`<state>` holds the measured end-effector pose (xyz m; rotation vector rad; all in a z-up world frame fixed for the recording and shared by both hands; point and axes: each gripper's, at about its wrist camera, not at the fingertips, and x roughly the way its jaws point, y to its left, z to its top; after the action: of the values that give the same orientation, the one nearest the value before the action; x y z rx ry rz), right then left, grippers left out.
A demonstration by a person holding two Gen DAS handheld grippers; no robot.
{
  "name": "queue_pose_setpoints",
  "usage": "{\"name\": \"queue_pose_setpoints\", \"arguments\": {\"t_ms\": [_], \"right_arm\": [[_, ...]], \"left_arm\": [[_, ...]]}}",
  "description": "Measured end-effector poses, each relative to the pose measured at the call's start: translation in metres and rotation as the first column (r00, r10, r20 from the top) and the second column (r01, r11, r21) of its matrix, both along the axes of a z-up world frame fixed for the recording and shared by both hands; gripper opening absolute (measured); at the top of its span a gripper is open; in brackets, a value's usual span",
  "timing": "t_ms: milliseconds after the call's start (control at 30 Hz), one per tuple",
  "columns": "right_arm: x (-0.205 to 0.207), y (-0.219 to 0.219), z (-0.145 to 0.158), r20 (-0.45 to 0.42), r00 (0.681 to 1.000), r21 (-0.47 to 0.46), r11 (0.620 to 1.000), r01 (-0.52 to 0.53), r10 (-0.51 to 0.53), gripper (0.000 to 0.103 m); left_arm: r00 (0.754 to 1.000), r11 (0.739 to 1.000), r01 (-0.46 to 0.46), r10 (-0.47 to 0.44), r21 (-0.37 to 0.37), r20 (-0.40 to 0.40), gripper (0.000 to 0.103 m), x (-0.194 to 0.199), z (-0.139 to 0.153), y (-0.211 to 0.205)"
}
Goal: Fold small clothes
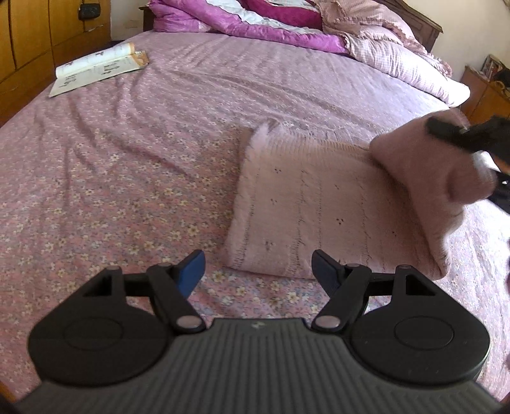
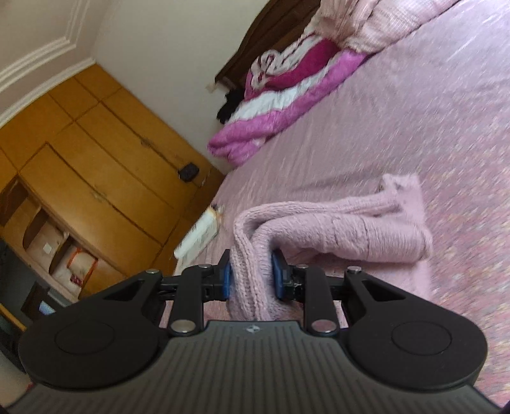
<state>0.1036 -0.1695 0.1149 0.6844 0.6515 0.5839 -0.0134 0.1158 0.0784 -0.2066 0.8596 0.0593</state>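
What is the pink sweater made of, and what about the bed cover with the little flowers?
The pink sweater looks like soft knitted wool or acrylic yarn: ribbed stitches and fuzzy edges show. The bed cover looks like thin printed cotton, matte and lightly wrinkled, though the exact fibre cannot be told.

A knitted garment (image 1: 318, 203) lies on the bed (image 1: 127, 165), ahead of the left gripper (image 1: 258, 270). An open book (image 1: 98, 67) lies at ten o'clock, heaped bedding (image 1: 287, 28) at twelve, behind both.
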Motion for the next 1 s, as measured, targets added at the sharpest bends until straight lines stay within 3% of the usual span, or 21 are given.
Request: {"name": "queue_pose_setpoints", "arguments": {"t_ms": [267, 400, 500, 700, 900, 1000], "right_arm": [[0.016, 0.062, -0.041, -0.080, 0.995, -0.110, 0.992, -0.069, 0.060, 0.029], [0.016, 0.073, -0.049, -0.109, 0.992, -0.089, 0.994, -0.071, 0.061, 0.046], [0.014, 0.066, -0.045, -0.101, 0.991, -0.029, 0.995, -0.092, 0.088, 0.057], [-0.009, 0.033, -0.027, -0.045, 0.997, -0.034, 0.997, -0.068, 0.066, 0.063], [-0.039, -0.009, -0.022, 0.009, 0.999, -0.119, 0.992, 0.042, -0.042, 0.067], [-0.044, -0.029, -0.030, -0.023, 0.994, -0.103, 0.990, 0.101, -0.104, 0.072]], "left_arm": [[1.000, 1.000, 0.011, -0.012, 0.005, 0.015, 0.075, 0.002, 0.002, 0.004], [0.999, 0.999, 0.035, -0.035, -0.001, 0.029, 0.075, 0.007, 0.004, -0.001], [0.997, 0.998, 0.059, -0.058, -0.012, 0.041, 0.075, 0.013, 0.006, -0.007], [0.988, 0.992, 0.126, -0.123, -0.030, 0.095, 0.075, 0.028, 0.014, -0.025], [0.964, 0.975, 0.221, -0.222, 0.018, 0.147, 0.075, 0.046, 0.022, -0.057], [0.954, 0.964, 0.257, -0.265, 0.072, 0.139, 0.075, 0.060, 0.019, -0.076]]}}
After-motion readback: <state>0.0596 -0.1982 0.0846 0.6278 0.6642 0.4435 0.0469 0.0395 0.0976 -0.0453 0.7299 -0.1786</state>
